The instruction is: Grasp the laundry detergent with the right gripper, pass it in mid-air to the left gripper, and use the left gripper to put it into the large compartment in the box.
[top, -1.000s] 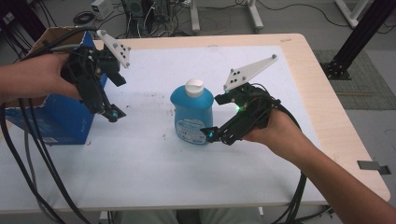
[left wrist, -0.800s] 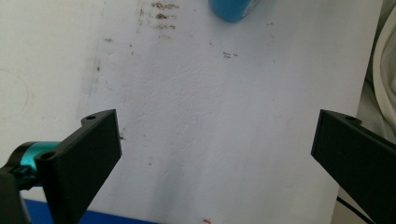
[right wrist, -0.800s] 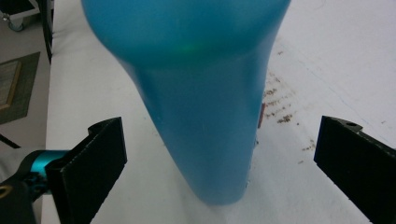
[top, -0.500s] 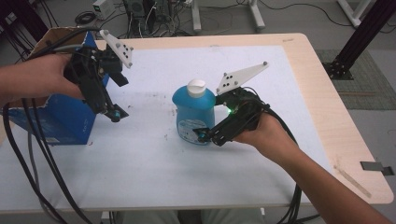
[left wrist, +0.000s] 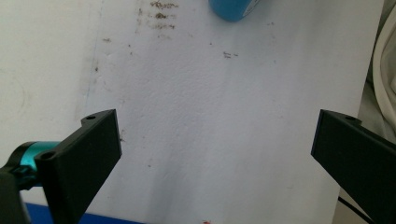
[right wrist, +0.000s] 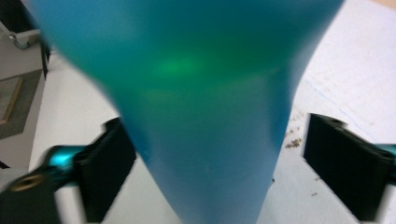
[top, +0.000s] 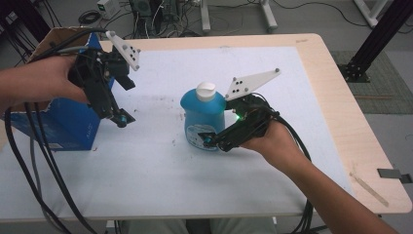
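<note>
the blue bottle [right wrist: 196,102] is blurred, its top and base cut off.

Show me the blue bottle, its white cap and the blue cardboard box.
blue bottle [top: 202,117], high view, front of its body.
white cap [top: 205,91], high view, top of the cap.
blue cardboard box [top: 65,124], high view, its blue front wall.

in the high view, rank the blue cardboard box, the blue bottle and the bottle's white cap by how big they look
1. blue cardboard box, largest, though partly hidden behind the left hand and cut off by the picture's edge
2. blue bottle
3. white cap, clearly smallest
</note>
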`<state>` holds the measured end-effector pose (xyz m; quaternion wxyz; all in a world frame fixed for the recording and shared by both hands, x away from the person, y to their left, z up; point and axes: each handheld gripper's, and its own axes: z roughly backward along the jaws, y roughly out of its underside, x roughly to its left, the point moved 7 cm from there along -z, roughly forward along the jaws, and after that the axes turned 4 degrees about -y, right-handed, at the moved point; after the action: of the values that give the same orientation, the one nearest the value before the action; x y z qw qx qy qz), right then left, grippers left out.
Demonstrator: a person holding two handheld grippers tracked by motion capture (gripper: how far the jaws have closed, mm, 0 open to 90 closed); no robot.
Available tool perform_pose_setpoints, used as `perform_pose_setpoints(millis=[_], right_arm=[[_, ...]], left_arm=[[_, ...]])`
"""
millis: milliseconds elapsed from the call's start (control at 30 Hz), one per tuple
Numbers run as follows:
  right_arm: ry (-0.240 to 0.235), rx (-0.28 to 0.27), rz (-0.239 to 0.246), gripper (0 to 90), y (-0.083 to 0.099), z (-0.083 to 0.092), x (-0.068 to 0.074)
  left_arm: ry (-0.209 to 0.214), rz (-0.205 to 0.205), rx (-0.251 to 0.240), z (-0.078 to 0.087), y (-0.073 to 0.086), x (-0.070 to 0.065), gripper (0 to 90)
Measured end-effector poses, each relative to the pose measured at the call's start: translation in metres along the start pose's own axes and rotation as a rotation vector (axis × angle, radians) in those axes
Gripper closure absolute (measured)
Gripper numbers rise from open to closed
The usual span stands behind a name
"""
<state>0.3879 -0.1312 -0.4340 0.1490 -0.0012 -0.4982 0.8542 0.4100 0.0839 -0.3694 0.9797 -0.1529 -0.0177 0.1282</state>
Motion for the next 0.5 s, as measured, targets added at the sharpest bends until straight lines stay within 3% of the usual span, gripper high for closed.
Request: perform_pose_setpoints(millis=[200, 300, 500], right_arm=[[-0.003, -0.015, -0.003, 16.9, 0.0009, -0.0014, -0.0002], [-0.006, -0.031, 0.004, 25.4, 0.0008, -0.0013, 0.0006], [-0.006, -0.041, 0.004, 25.5, 0.0015, -0.0037, 0.0022]], left_arm=[[0.002, -0.002, 0.000, -0.0004, -0.0008, -0.0007, 1.6], [0.002, -0.004, 0.003, -0.0005, -0.0007, -0.0005, 1.6], [0.003, -0.003, 0.003, -0.0009, -0.0006, -0.0005, 1.6]])
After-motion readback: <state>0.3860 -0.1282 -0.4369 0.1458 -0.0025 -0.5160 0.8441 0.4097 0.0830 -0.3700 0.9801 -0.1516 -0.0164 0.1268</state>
